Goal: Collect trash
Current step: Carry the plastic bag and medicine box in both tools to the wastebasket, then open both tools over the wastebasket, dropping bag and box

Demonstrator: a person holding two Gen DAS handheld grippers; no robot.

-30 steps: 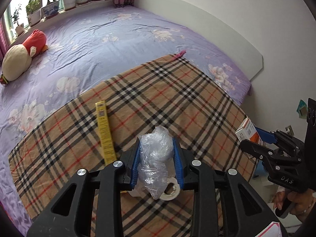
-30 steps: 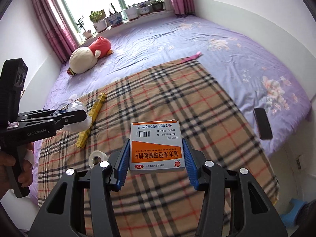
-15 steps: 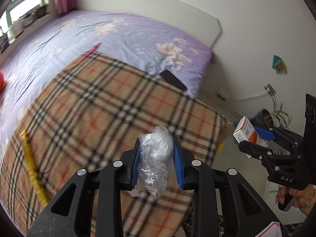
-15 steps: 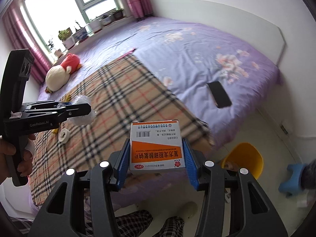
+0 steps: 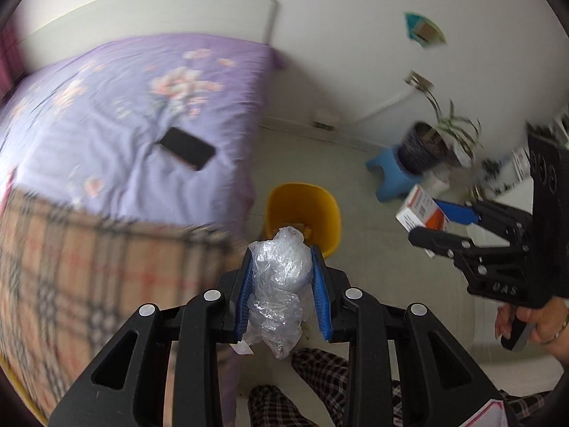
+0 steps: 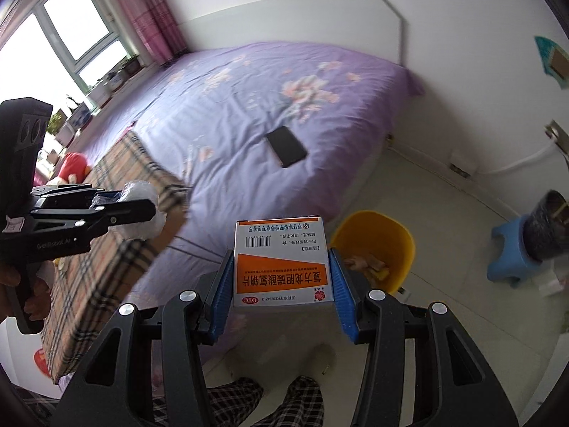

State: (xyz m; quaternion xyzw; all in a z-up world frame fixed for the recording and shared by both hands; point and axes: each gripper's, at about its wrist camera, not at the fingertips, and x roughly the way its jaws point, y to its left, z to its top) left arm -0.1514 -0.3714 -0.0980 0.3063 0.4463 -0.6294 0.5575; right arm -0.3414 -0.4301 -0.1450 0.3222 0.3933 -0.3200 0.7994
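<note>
My left gripper (image 5: pixel 282 267) is shut on a crumpled clear plastic bag (image 5: pixel 279 284); it also shows at the left of the right wrist view (image 6: pixel 142 210). My right gripper (image 6: pixel 281 270) is shut on a white and orange medicine box (image 6: pixel 282 263); the box also shows at the right of the left wrist view (image 5: pixel 421 213). A yellow trash bin (image 5: pixel 302 210) stands on the floor by the bed corner, just beyond the bag; in the right wrist view the bin (image 6: pixel 373 245) is to the right of the box, with some scraps inside.
A bed with a purple floral sheet (image 6: pixel 284 106) and a plaid blanket (image 5: pixel 89 267) is on the left. A black phone (image 6: pixel 286 146) lies on the sheet. A blue stool (image 6: pixel 515 249) with a dark plant pot stands at the right. My plaid-trousered legs (image 6: pixel 266 402) are below.
Both grippers have swung right, away from the plaid blanket and toward the floor beside the bed. The yellow bin now shows in front of both. Both still hold their items.
</note>
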